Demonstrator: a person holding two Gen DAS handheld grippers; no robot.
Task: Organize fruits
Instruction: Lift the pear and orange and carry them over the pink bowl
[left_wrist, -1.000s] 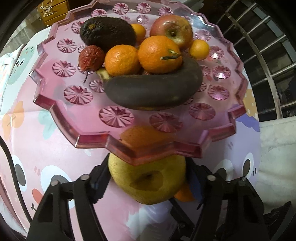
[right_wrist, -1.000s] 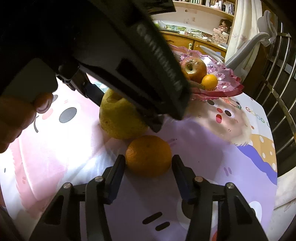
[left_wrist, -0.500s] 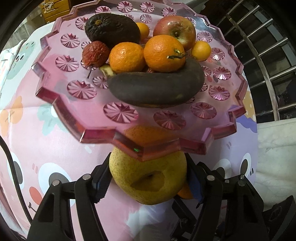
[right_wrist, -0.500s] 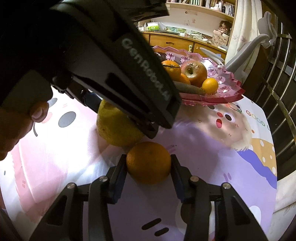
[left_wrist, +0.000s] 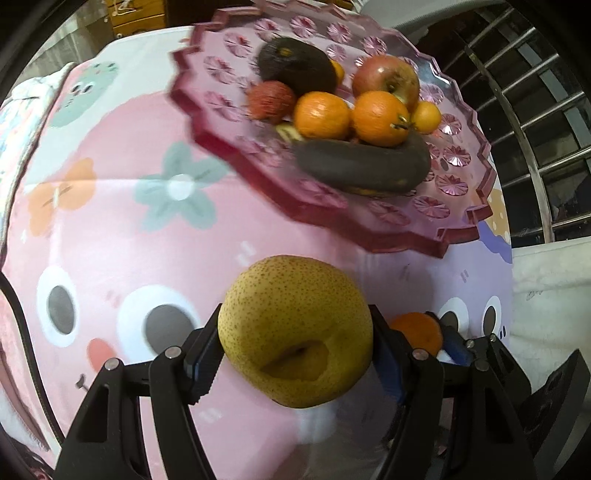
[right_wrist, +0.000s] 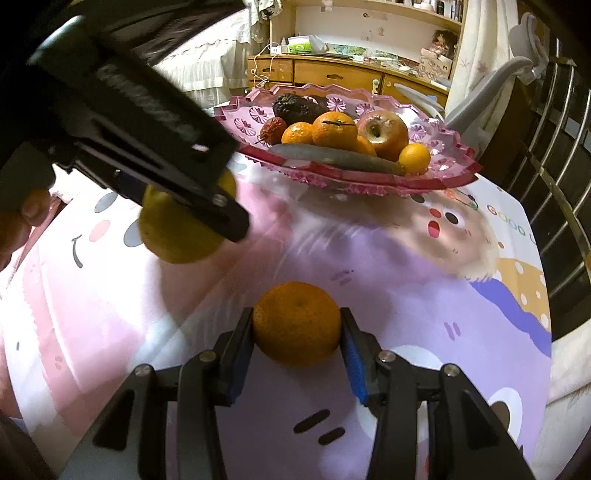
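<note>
My left gripper (left_wrist: 295, 350) is shut on a large yellow pear (left_wrist: 295, 332) and holds it above the cartoon tablecloth, short of the pink plate (left_wrist: 369, 236). In the right wrist view the same pear (right_wrist: 177, 229) hangs at the left under the black left gripper (right_wrist: 177, 192), with a hand (right_wrist: 22, 218) behind it. My right gripper (right_wrist: 296, 332) is shut on an orange (right_wrist: 297, 325) that rests on the cloth, its blue pads pressed to both sides. The pink plate (right_wrist: 351, 181) carries an avocado, an apple, oranges and a blackened banana.
The tablecloth (right_wrist: 406, 280) covers a table whose right edge meets a metal railing (right_wrist: 554, 177). A grey chair back (right_wrist: 480, 96) and a wooden cabinet (right_wrist: 332, 74) stand behind the plate. The orange (left_wrist: 417, 332) shows just right of the pear.
My left gripper has carried the pear out from under the plate's rim, leftward and slightly up. My right gripper's jaws have closed onto the orange.
</note>
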